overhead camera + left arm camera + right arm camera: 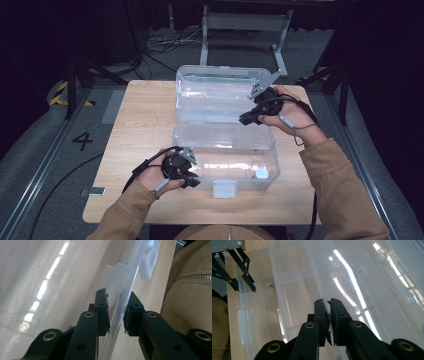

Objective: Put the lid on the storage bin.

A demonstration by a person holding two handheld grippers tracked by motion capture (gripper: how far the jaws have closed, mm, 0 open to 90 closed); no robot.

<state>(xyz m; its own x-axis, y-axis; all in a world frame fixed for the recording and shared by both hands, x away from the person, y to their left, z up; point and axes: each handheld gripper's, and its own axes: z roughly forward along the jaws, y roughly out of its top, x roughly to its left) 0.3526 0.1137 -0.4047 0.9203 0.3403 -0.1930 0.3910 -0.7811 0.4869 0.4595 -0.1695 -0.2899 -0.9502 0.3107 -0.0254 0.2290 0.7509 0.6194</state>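
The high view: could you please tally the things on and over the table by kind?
Clear plastic boxes, lid open: 1
Wooden tables: 1
Black handheld grippers: 2, left gripper and right gripper
Total: 4

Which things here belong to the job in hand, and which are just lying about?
In the job:
- clear plastic box
- its open lid
- left gripper, astride the box's front wall
- right gripper, over the tray

Lying about:
- cables on the floor
- metal stand
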